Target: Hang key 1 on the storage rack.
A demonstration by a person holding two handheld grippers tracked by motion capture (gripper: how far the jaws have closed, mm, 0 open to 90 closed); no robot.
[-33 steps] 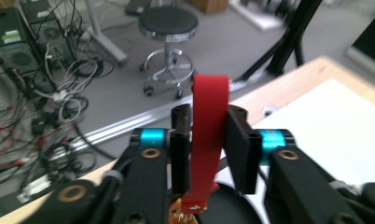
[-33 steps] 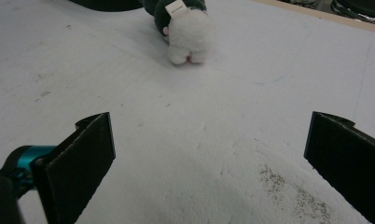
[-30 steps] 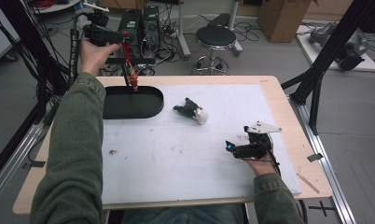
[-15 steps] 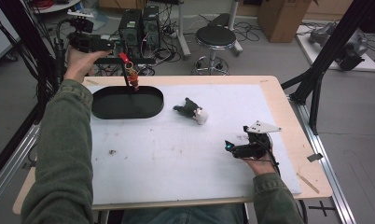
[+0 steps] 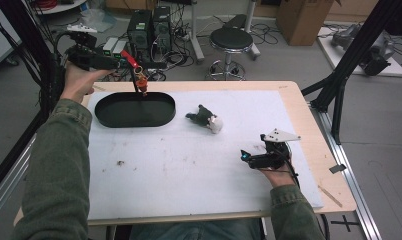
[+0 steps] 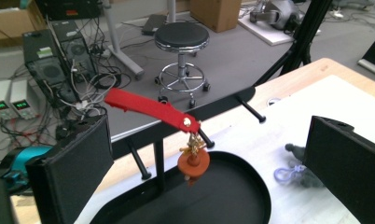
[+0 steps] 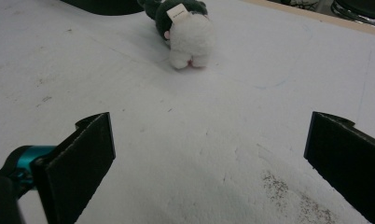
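Note:
A red strap (image 5: 130, 60) with an orange charm (image 5: 142, 83) hangs from a peg of the black rack (image 6: 223, 105), over the rack's oval black base (image 5: 134, 109). My left gripper (image 5: 118, 60) is held at the table's far left, just left of the strap. In the left gripper view the left gripper (image 6: 209, 135) has just been opening its jaws; they stand wide, with the strap (image 6: 148, 109) and charm (image 6: 193, 165) between and beyond them, untouched. My right gripper (image 5: 253, 148) rests open on the white mat, pointing at a green and white plush toy (image 7: 185, 28).
The plush toy (image 5: 207, 119) lies mid-table, right of the oval base. A white mat (image 5: 189, 170) covers the wooden table (image 5: 309, 115). Beyond the far edge stand a stool (image 5: 230, 42) and computer boxes (image 5: 149, 25). Black frame legs (image 5: 339, 95) rise at the right.
My left gripper has opened, let go of the red strap and drawn back to the left. The strap now hangs on the peg. The right hand has not moved.

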